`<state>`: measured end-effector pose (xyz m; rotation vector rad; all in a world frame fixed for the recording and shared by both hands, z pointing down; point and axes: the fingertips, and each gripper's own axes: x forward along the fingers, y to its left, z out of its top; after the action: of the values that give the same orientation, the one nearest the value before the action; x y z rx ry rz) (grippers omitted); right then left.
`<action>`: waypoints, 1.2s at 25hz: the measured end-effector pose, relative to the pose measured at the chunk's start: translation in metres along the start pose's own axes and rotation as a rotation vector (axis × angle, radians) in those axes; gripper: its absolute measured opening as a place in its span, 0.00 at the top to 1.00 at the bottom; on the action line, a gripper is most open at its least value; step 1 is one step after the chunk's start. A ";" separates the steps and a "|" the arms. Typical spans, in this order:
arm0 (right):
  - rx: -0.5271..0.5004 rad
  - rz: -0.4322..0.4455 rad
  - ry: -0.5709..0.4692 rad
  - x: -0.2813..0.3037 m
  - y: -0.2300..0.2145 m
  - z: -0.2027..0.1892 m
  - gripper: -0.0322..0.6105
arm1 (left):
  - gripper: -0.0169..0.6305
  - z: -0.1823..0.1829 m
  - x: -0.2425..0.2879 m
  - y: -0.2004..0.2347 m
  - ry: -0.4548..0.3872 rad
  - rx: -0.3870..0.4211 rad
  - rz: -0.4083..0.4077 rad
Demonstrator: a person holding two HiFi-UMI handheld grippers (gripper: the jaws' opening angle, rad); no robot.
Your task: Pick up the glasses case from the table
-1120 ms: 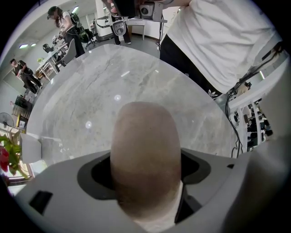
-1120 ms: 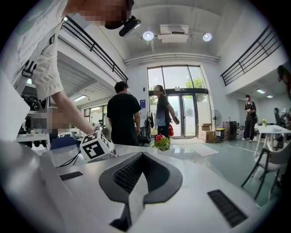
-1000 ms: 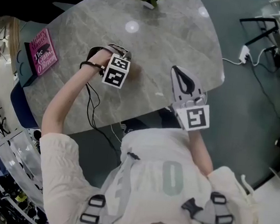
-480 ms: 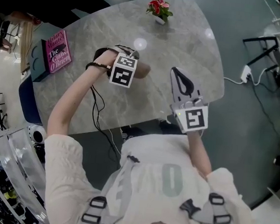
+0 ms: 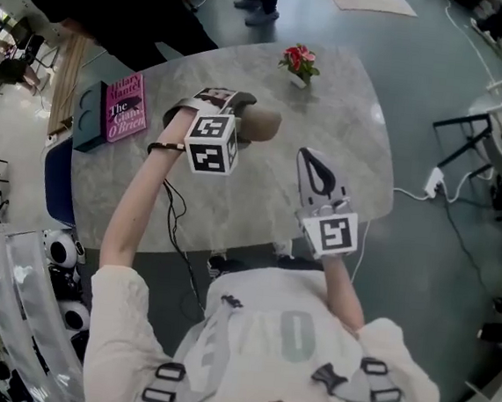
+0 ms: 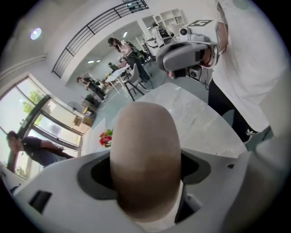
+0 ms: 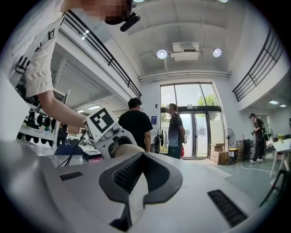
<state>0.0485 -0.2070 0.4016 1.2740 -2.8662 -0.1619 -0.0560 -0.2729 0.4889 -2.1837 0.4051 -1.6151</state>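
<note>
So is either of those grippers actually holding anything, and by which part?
Yes: the left gripper clamps the glasses case across its sides, one rounded end sticking out past the jaws. The right gripper is shut and empty.

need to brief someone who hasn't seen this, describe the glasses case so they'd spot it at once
Start at the grey marble table. Over it, the left gripper is clamped on the glasses case. It is a smooth, tan-brown rounded oval, unlike the flat pink book and the red flowers nearby.
</note>
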 end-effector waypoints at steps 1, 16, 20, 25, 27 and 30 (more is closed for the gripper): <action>0.002 0.001 -0.004 0.001 0.001 0.000 0.95 | 0.37 0.002 -0.010 0.007 -0.003 -0.015 0.047; -0.017 0.109 -0.082 0.038 0.016 0.022 0.95 | 0.37 0.013 -0.146 0.069 -0.336 -0.435 0.635; -0.021 0.153 -0.084 0.040 0.026 0.024 0.95 | 0.37 -0.007 -0.172 0.066 -0.381 -0.551 0.820; -0.042 0.170 -0.063 0.039 0.027 0.021 0.95 | 0.37 -0.024 -0.218 0.053 -0.467 -0.715 1.043; -0.064 0.171 -0.063 0.039 0.028 0.021 0.95 | 0.37 -0.026 -0.234 0.043 -0.550 -0.789 1.125; -0.057 0.168 -0.052 0.037 0.027 0.017 0.95 | 0.37 -0.032 -0.245 0.021 -0.635 -0.909 1.202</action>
<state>0.0031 -0.2152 0.3858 1.0295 -2.9705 -0.2768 -0.1583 -0.1849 0.2808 -1.9868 1.9773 -0.0268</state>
